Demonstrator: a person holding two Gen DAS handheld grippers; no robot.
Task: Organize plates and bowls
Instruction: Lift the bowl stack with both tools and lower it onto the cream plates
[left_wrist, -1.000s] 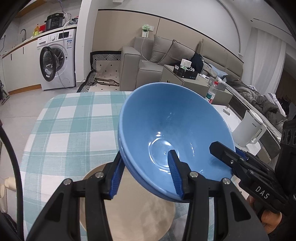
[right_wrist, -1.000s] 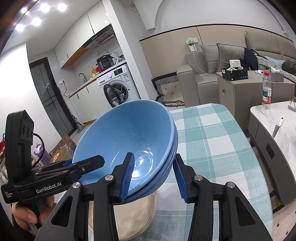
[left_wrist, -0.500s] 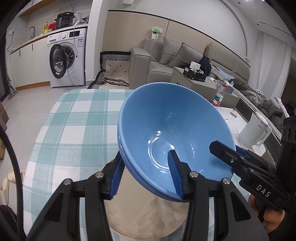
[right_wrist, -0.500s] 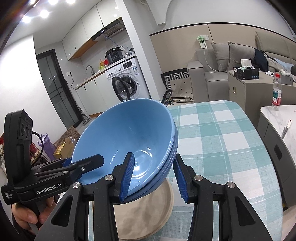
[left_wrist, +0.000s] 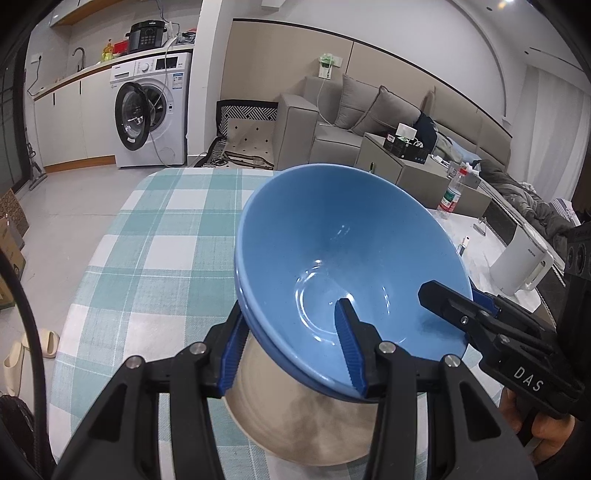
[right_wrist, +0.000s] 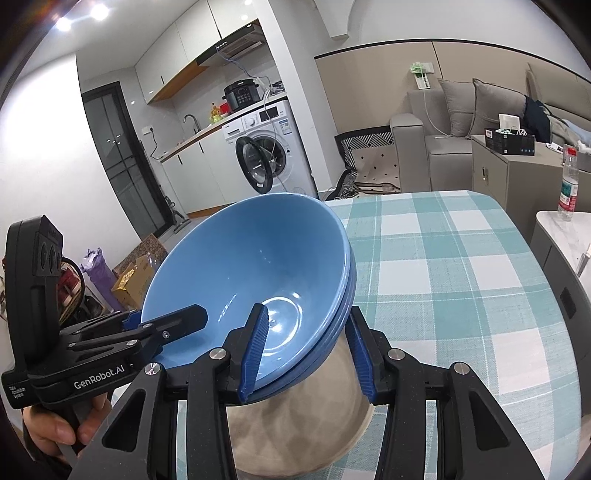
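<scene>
Blue bowls (left_wrist: 343, 258), nested in a stack, are held tilted above a beige plate (left_wrist: 295, 417) on the checked tablecloth (left_wrist: 159, 251). Left gripper (left_wrist: 291, 350) is clamped on the stack's near rim, one finger inside the top bowl and one under the outer wall. Right gripper (right_wrist: 306, 350) is clamped on the opposite rim (right_wrist: 343, 295) the same way. Beyond the claws, past the table's far edge, stand a washing machine (left_wrist: 151, 110) and a grey sofa (left_wrist: 332, 122)

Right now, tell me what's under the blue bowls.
A beige plate on the checked tablecloth lies beneath the bowls. Its far part is covered; any contact is hidden.
</scene>
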